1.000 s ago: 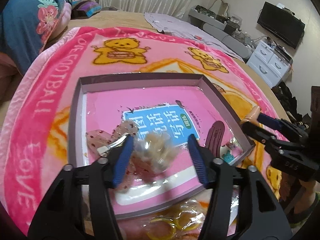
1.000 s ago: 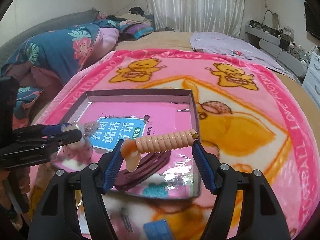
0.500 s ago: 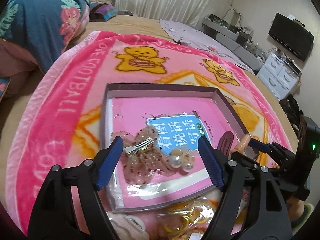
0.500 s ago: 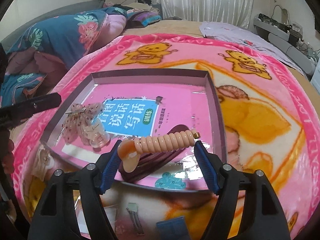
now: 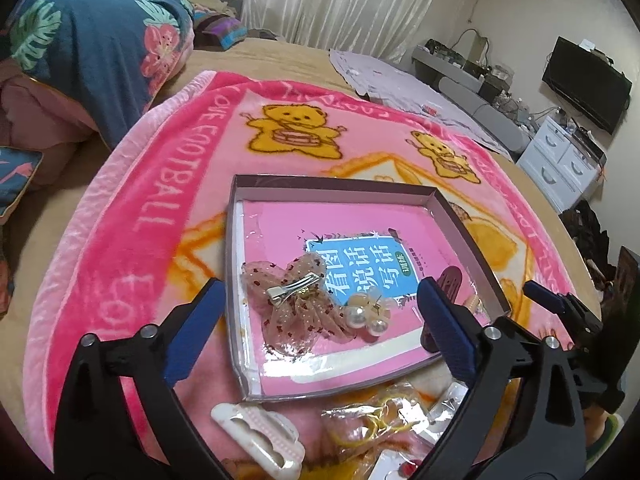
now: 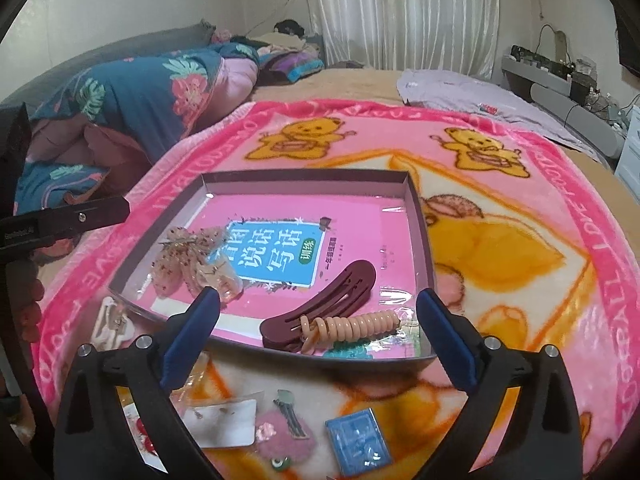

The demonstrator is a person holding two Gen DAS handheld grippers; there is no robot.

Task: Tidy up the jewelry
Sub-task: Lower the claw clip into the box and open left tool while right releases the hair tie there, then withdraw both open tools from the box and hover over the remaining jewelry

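Observation:
A shallow grey tray (image 5: 466, 232) (image 6: 304, 178) lies on the pink blanket. In it are a pink mesh bow clip (image 5: 298, 304) (image 6: 180, 258), pearl earrings in a clear bag (image 5: 366, 314) (image 6: 218, 276), a maroon hair clip (image 6: 332, 306) (image 5: 450, 280) and a peach coil hair tie (image 6: 356, 324). My left gripper (image 5: 320, 336) is open and empty above the tray's near edge. My right gripper (image 6: 318, 338) is open and empty, just behind the coil tie.
Near the tray's front lie a white hair claw (image 5: 260, 436) (image 6: 112, 320), a bag of yellow bands (image 5: 380, 420), an earring card (image 6: 224, 422), a pink felt clip (image 6: 286, 434) and a blue packet (image 6: 358, 440). A folded quilt (image 5: 92, 44) lies far left.
The right gripper let go of the coil tie, which now lies in the tray on the maroon clip. Both grippers have drawn back and up. The left gripper released the pearl earrings earlier.

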